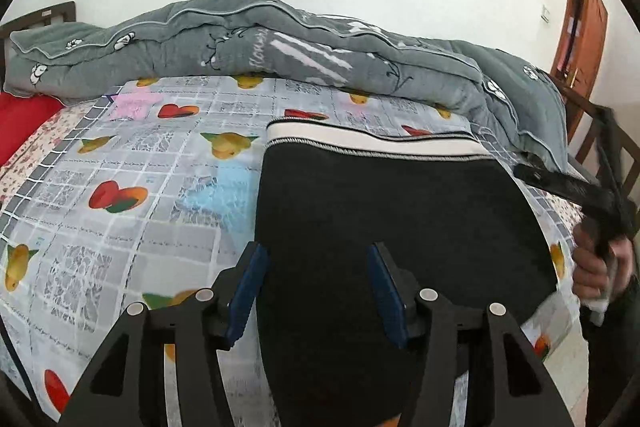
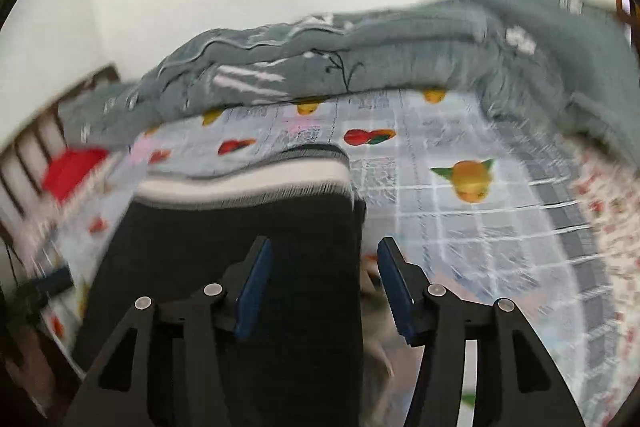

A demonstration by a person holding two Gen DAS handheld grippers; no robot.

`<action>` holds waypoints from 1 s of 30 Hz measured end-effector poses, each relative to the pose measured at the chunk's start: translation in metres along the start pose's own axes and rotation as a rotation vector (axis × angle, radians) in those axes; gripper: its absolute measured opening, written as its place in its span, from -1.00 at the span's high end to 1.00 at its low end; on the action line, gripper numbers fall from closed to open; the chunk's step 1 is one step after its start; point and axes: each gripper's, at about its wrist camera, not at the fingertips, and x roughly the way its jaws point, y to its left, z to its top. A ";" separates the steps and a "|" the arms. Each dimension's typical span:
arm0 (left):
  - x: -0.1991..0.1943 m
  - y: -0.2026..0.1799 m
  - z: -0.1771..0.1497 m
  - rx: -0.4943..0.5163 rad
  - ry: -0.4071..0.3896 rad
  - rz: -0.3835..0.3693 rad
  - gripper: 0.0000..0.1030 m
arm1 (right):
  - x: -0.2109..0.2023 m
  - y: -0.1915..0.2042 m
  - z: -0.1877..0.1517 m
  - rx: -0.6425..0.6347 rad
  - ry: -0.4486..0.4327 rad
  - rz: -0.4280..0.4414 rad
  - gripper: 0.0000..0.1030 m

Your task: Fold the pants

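Currently: black pants (image 1: 392, 227) flat on bed sheet (image 1: 132, 163).
Left gripper (image 1: 316, 287) and right gripper (image 2: 324, 287) fingers spread wide, empty, straddling opposite pant edges.

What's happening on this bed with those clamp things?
A person holds a two-finger gripper in each hand over black pants spread flat on the fruit-print bedsheet. The left gripper and right gripper are both open, gripping nothing. The right one's view is blurred.
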 end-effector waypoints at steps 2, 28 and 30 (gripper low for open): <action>0.007 0.000 0.005 0.010 0.005 0.022 -0.02 | 0.029 -0.007 0.013 0.033 0.071 0.000 -0.05; 0.144 -0.051 0.068 0.166 0.094 0.061 -0.17 | 0.084 0.025 0.017 -0.176 0.024 -0.091 0.30; 0.150 -0.047 0.072 0.154 0.107 0.056 -0.17 | 0.089 0.031 0.021 -0.201 0.027 -0.109 0.29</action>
